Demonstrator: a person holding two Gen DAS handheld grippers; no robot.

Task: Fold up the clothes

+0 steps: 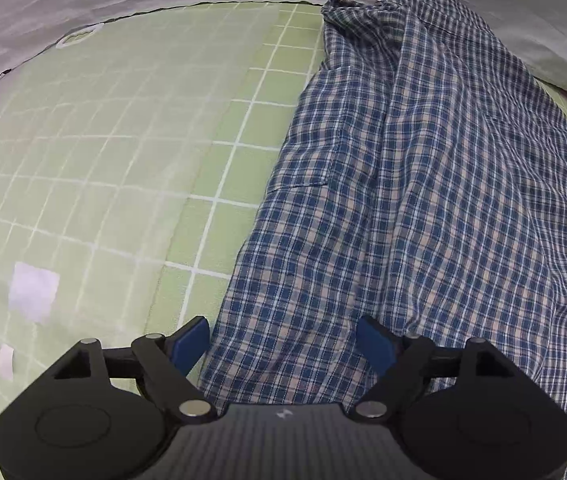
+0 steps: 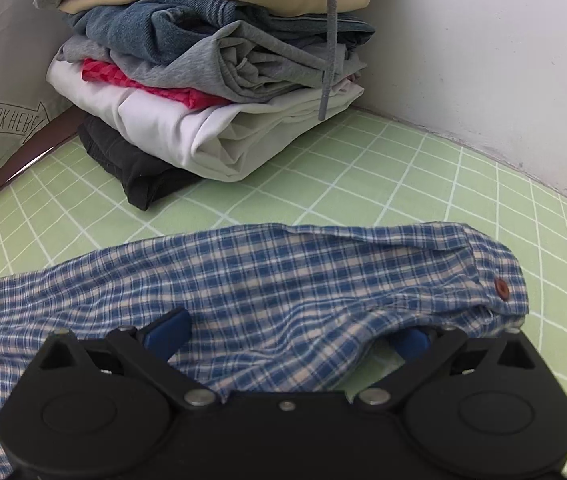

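A blue and beige checked shirt (image 1: 423, 184) lies spread on the green grid mat (image 1: 103, 168), its collar toward the far edge. My left gripper (image 1: 283, 344) is open, its blue fingers (image 1: 189, 340) straddling the shirt's near edge. In the right wrist view the same shirt (image 2: 267, 280) lies across the mat (image 2: 403, 176), a cuff with a brown button (image 2: 501, 289) at the right. My right gripper (image 2: 287, 336) is open over the cloth; its right finger (image 2: 411, 340) is partly under a fold of the shirt.
A stack of folded clothes (image 2: 211, 72) stands at the mat's far corner, a grey cord (image 2: 329, 40) hanging over it. White walls (image 2: 483, 40) border the mat. White paper patches (image 1: 33, 296) lie on the mat at the left.
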